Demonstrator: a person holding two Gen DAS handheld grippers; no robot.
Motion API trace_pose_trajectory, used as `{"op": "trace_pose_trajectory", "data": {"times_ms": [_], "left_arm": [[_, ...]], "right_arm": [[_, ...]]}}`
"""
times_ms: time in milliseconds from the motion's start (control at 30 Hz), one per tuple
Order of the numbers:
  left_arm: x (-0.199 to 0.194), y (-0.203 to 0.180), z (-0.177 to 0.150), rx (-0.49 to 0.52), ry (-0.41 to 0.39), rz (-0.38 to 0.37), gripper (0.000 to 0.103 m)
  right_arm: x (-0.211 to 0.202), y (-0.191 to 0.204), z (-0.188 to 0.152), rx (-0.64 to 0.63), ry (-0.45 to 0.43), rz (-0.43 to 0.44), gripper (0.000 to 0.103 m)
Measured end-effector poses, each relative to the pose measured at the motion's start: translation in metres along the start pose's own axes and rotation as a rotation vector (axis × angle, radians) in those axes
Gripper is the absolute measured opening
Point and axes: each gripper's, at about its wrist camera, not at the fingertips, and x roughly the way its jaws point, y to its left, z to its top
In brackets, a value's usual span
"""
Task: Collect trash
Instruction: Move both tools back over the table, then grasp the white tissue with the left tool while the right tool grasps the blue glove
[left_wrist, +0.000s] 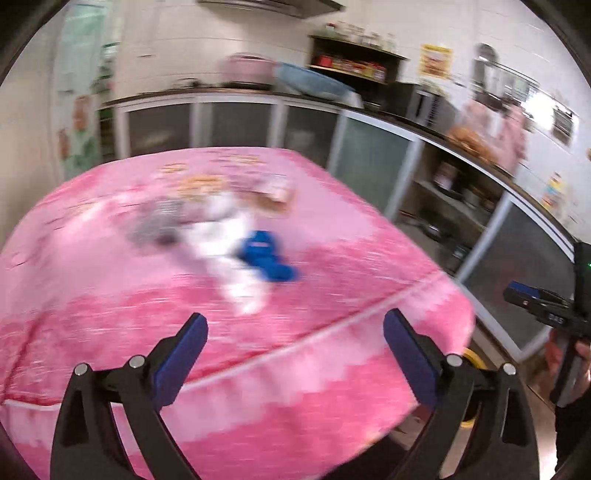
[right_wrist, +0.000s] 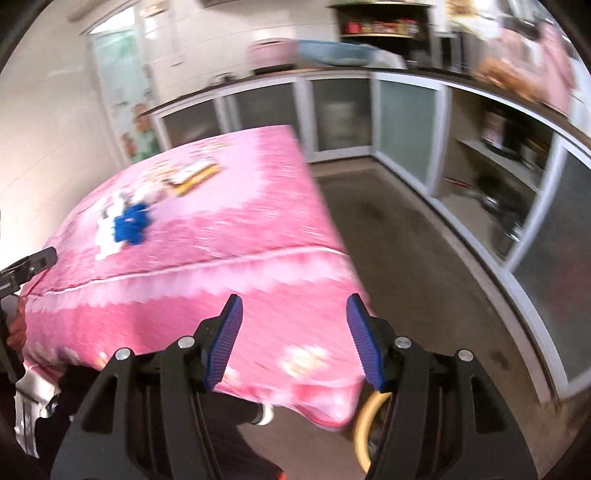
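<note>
The left gripper (left_wrist: 295, 332) has its jaws spread wide with nothing between them, and the right gripper (right_wrist: 295, 328) has its jaws moderately apart, also empty. Both hang over the near edge of a counter under a pink tablecloth (left_wrist: 110, 295). Blurred trash lies well inside the counter: a crumpled blue wrapper (left_wrist: 266, 258) touching white paper (left_wrist: 229, 236).

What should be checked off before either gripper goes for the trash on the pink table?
1. Left gripper empty, jaws wide: ok.
2. Right gripper empty, jaws apart: ok.
3. Trash in view, blue crumpled wrapper beside white crumpled trash on the pink tablecloth: ok.
4. Sharp picture for aiming: not ok, both views blurred.
5. Collection bin in view: cannot tell.
</note>
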Motion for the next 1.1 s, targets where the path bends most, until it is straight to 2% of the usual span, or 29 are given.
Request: {"op": "trace_pose_trajectory", "data": {"times_ms": [200,300,467,767,967,1100], "left_arm": [[0.002,0.059,0.013,-0.046,-0.011,0.117,0.095],[0.012,0.077,0.021,-0.099,-0.005,0.121,0.095],[0.034,0.095,0.036,-0.165,0.004,0.083,0.095],[0.08,0.112,0.051,-0.262,0.061,0.048,0.095],[0.107,0.12,0.058,-0.321,0.108,0.038,0.095],[0.126,0.121,0.058,-0.343,0.149,0.043,0.095]], "right_arm": [[0.058,0.077,0.031,-0.104,0.051,0.117,0.055],[0.084,0.109,0.045,-0.138,0.086,0.173,0.055],[0.122,0.147,0.066,-0.18,0.133,0.258,0.055],[0.164,0.183,0.074,-0.238,0.188,0.338,0.055],[0.177,0.189,0.078,-0.23,0.216,0.378,0.055],[0.186,0.193,0.079,-0.235,0.23,0.367,0.054]]}}
